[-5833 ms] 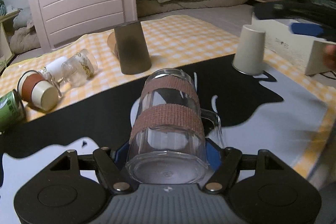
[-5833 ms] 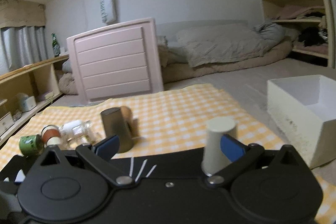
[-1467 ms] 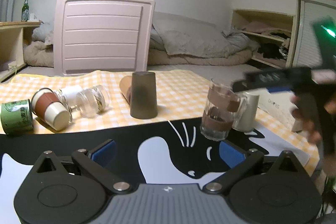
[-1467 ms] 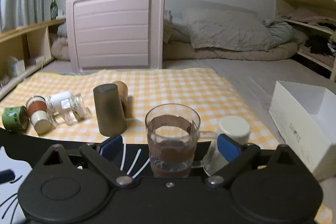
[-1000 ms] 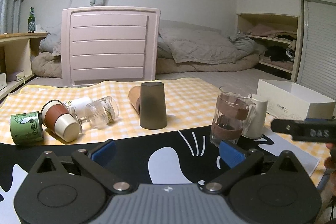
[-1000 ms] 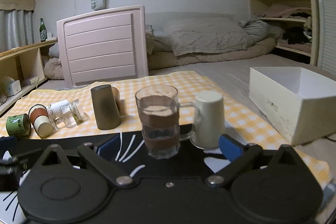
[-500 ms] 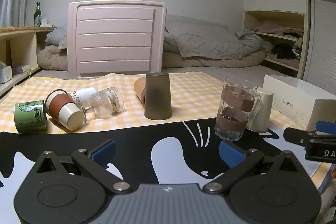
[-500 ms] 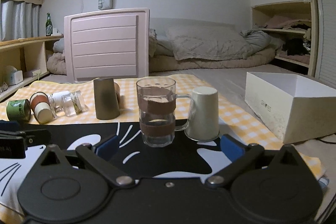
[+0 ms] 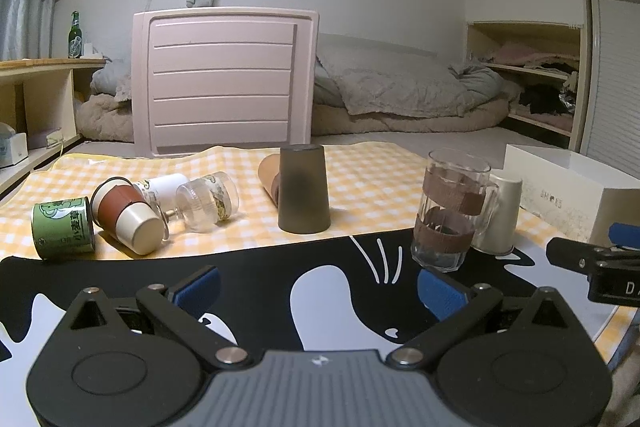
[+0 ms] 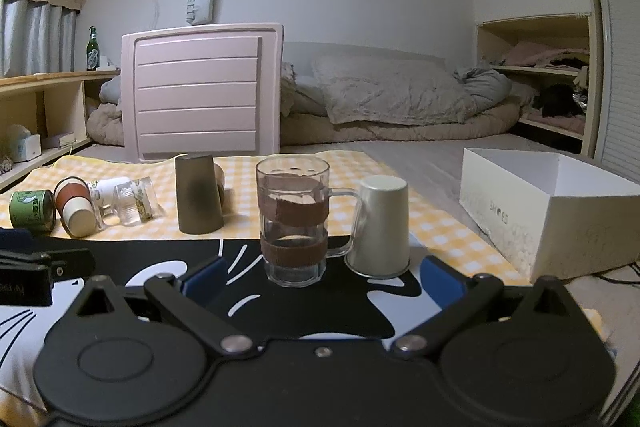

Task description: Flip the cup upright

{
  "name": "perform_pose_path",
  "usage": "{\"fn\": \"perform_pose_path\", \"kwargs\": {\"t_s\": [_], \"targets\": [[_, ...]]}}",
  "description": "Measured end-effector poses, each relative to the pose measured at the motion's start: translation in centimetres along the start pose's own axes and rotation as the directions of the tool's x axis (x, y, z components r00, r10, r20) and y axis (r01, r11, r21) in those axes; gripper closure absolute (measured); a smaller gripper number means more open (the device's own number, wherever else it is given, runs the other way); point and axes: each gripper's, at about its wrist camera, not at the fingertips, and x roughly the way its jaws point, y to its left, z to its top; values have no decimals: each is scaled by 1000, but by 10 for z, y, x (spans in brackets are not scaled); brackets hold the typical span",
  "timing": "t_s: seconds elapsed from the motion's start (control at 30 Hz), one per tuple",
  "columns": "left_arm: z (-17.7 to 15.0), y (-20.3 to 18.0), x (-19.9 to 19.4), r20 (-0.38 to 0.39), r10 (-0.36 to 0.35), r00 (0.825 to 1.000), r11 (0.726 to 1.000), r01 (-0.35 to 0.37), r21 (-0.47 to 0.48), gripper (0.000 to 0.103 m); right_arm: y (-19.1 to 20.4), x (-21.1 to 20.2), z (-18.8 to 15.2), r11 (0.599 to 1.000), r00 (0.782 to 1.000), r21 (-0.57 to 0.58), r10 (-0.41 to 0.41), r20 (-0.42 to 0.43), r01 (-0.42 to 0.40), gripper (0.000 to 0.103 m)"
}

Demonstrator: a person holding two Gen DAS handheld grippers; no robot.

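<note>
A clear glass mug [image 10: 294, 223] with two brown bands stands upright on the black cat mat [image 10: 256, 303], mouth up; it also shows in the left wrist view [image 9: 450, 213]. My right gripper [image 10: 322, 277] is open and empty, just short of the mug. My left gripper [image 9: 318, 289] is open and empty, to the left of the mug and back from it. The right gripper's finger [image 9: 592, 259] shows at the right edge of the left wrist view.
A cream cup [image 10: 380, 231] stands upside down right of the mug. A dark cup [image 10: 197, 193] stands upside down on the checked cloth [image 10: 432, 223], a tan cup lying behind it. Cups, a jar [image 9: 208, 201] and a green can [image 9: 62, 227] lie left. A white box [image 10: 556, 207] sits right.
The left gripper held the mug upside down 5.8 s ago; the mug now stands upright and free on the mat. Both grippers have drawn back from it and settled lower.
</note>
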Motion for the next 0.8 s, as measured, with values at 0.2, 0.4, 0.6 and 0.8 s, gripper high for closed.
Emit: {"fn": "perform_pose_path", "kwargs": {"t_s": [0.2,0.4,0.6,0.8], "targets": [[1,0,-2,9,6,1000,1000,-6,-5,0,1,-2,0,1000,1000,-4,0,7,0,0],[2,0,-5,21,8,1000,1000,-8,-2,0,2,-6,2,1000,1000,-9,4,20,-4,0],[2,0,-6,29,9,1000,1000,-9,-1,0,2,-7,1,1000,1000,-7,1,25,-1,0],[3,0,-6,31,8,999,1000,-9,2,0,2,-7,2,1000,1000,-9,2,25,-2,0]]}}
